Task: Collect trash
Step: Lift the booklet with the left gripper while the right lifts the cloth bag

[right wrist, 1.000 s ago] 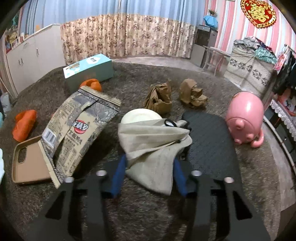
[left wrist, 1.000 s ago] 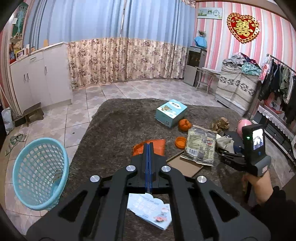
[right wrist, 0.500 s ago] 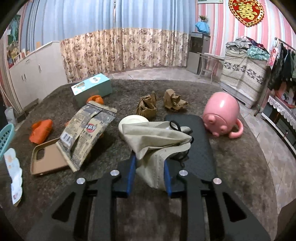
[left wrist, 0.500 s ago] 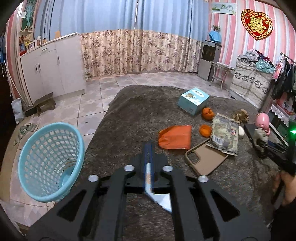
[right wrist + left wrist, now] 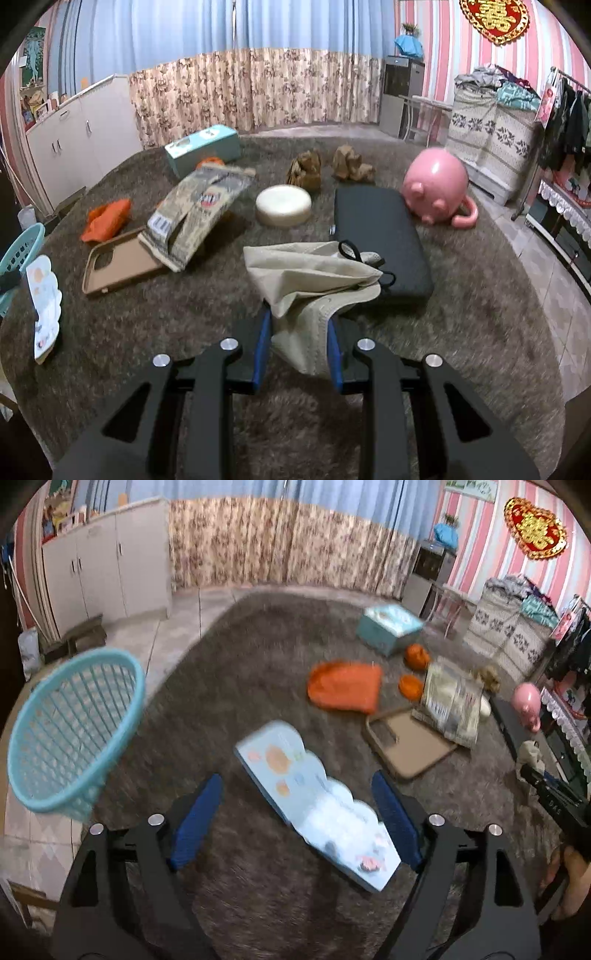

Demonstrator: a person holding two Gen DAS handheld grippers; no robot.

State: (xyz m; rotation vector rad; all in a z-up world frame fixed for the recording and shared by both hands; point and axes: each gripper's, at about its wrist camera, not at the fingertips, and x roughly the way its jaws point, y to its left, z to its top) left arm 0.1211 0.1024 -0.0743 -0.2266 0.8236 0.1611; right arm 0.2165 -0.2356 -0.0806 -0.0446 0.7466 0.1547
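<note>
The left gripper point(image 5: 295, 823) hung over the shaggy grey-brown carpet point(image 5: 258, 672), its blue-padded jaws opening wide. Between them, free of both pads, was a pale blue scalloped card wrapper with orange and pink prints point(image 5: 317, 805), tilted and blurred; whether it rested on the carpet could not be told. It sat nearer the right-hand pad, its far end reaching out beyond the fingertips. A light blue plastic lattice basket point(image 5: 74, 731) stood off the carpet's left edge, well apart from the wrapper.

The right gripper point(image 5: 297, 332) was clamped on a crumpled beige cloth face mask with black ear loops point(image 5: 314, 280), both blue pads pressing its lower fold while the rest draped forward over the edge of a flat black padded case point(image 5: 376, 229). Farther out on the carpet lay a printed foil snack bag point(image 5: 199, 206), a tan phone case point(image 5: 118, 262), an orange wrapper point(image 5: 107, 218) and two brown paper wads point(image 5: 328, 170).
</note>
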